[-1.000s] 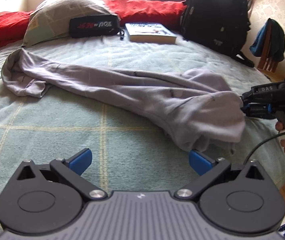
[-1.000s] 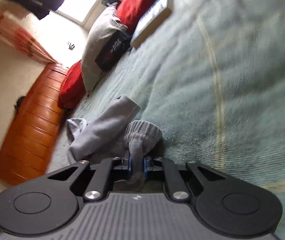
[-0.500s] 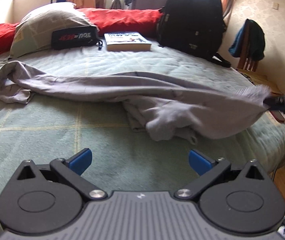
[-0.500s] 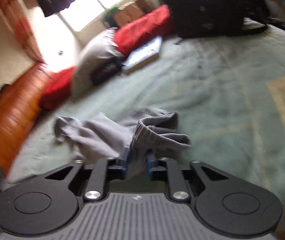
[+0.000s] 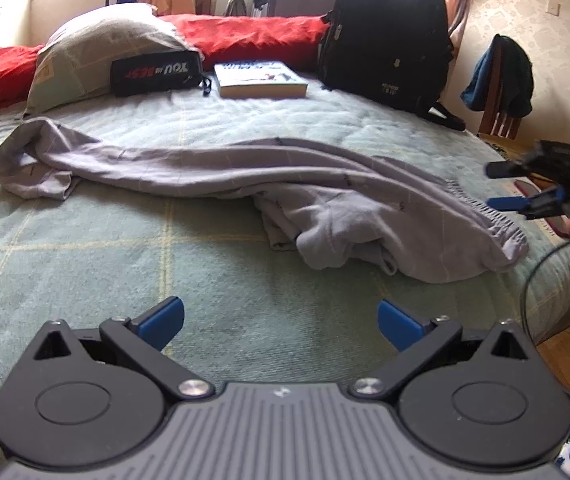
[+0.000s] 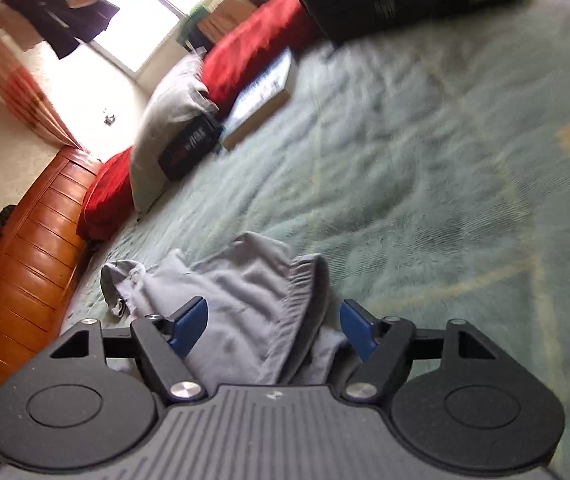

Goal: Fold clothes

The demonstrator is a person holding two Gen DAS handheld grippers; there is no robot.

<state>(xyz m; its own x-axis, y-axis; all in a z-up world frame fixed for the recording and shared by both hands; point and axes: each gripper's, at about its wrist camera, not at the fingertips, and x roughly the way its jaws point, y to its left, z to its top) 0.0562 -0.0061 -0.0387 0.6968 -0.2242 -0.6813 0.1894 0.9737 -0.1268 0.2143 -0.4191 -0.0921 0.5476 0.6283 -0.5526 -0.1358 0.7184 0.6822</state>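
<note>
Grey sweatpants lie stretched across the green bedspread, legs to the left, ribbed waistband bunched near the right edge. My left gripper is open and empty, low over the bedspread in front of the pants. My right gripper shows at the right edge of the left wrist view, open, just off the waistband. In the right wrist view the right gripper is open with the grey fabric lying loose between and below its blue pads.
At the head of the bed are a pillow, a black pouch, a book, a black backpack and red cushions. A chair with clothes stands right of the bed. A wooden headboard shows in the right wrist view.
My right gripper pulled the waistband out to the right, then opened and let it go. The pants now lie flat on the bed. My left gripper stayed open.
</note>
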